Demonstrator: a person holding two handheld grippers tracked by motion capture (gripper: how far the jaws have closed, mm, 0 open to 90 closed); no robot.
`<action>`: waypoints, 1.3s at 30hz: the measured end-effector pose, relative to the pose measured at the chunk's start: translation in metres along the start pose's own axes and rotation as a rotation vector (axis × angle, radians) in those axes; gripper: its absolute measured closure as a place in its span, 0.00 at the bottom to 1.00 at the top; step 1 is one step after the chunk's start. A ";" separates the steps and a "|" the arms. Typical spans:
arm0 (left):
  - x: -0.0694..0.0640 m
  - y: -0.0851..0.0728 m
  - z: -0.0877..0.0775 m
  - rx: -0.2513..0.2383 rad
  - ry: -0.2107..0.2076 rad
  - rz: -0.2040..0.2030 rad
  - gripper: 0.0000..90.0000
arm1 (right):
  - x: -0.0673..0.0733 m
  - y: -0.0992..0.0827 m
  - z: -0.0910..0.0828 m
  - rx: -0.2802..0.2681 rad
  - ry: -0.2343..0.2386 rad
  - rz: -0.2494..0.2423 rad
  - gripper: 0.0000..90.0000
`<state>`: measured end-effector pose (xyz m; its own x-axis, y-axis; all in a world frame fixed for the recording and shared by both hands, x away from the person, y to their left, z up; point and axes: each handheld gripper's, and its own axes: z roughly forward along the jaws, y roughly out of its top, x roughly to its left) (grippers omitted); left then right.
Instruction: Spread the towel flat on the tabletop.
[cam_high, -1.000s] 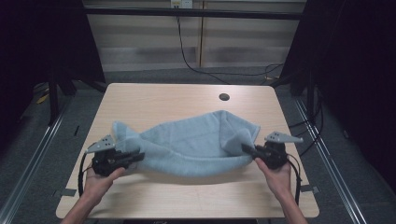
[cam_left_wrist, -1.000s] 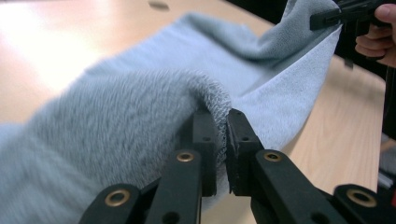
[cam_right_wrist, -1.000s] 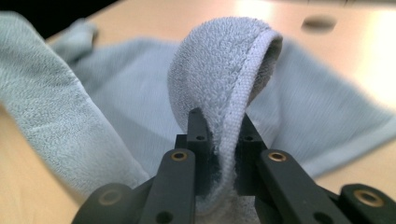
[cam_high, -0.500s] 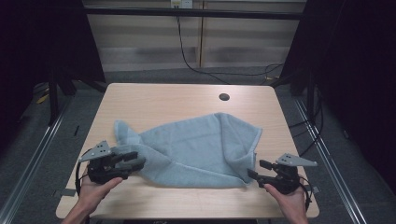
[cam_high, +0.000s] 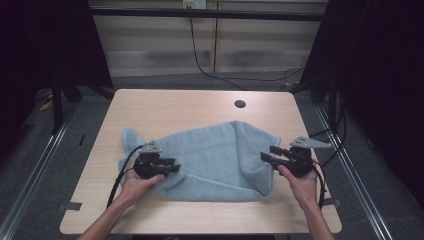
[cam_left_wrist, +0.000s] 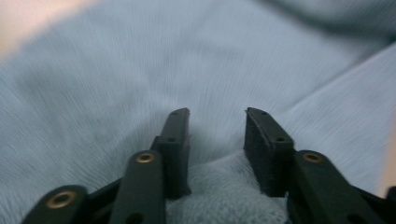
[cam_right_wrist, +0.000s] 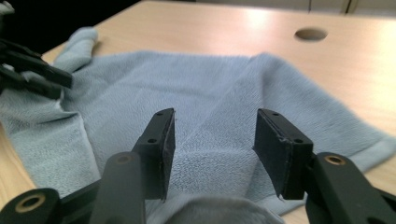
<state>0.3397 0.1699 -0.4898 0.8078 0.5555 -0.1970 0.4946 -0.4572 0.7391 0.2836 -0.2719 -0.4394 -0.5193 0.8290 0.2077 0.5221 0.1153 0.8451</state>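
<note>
A light blue towel (cam_high: 215, 155) lies crumpled on the wooden table (cam_high: 170, 107), its right side folded over. My left gripper (cam_high: 172, 167) rests on the towel's near-left part, pointing right. Its jaws (cam_left_wrist: 217, 114) stand apart and have just been closing, with a hump of towel (cam_left_wrist: 140, 60) low between them that the pads do not pinch. My right gripper (cam_high: 266, 154) sits at the towel's right edge, pointing left. Its jaws (cam_right_wrist: 215, 114) are also apart and have just been closing over a towel (cam_right_wrist: 224, 88) fold, without gripping it.
A round hole (cam_high: 240, 104) is cut in the table beyond the towel, also seen as the hole (cam_right_wrist: 311, 33) at upper right. The left gripper (cam_right_wrist: 32, 70) appears at the far left of the right gripper view. Metal rails run along both sides of the table.
Both grippers let go of the towel ends and pulled back toward the near edge, then came in again onto the towel. The towel dropped and now lies flatter.
</note>
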 end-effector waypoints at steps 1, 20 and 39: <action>-0.001 -0.004 0.005 0.042 0.020 0.019 0.65 | 0.000 0.000 0.000 0.000 0.000 0.000 0.53; -0.005 -0.039 -0.023 0.022 0.069 0.074 0.90 | 0.007 -0.055 0.030 0.284 -0.032 -0.053 0.59; -0.007 -0.055 -0.047 0.057 0.016 0.011 0.90 | -0.039 -0.018 0.001 0.129 -0.196 -0.035 0.75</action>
<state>0.2921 0.2236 -0.4990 0.8086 0.5606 -0.1784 0.5032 -0.5019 0.7035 0.2949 -0.3053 -0.4630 -0.4036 0.9123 0.0690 0.5950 0.2044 0.7773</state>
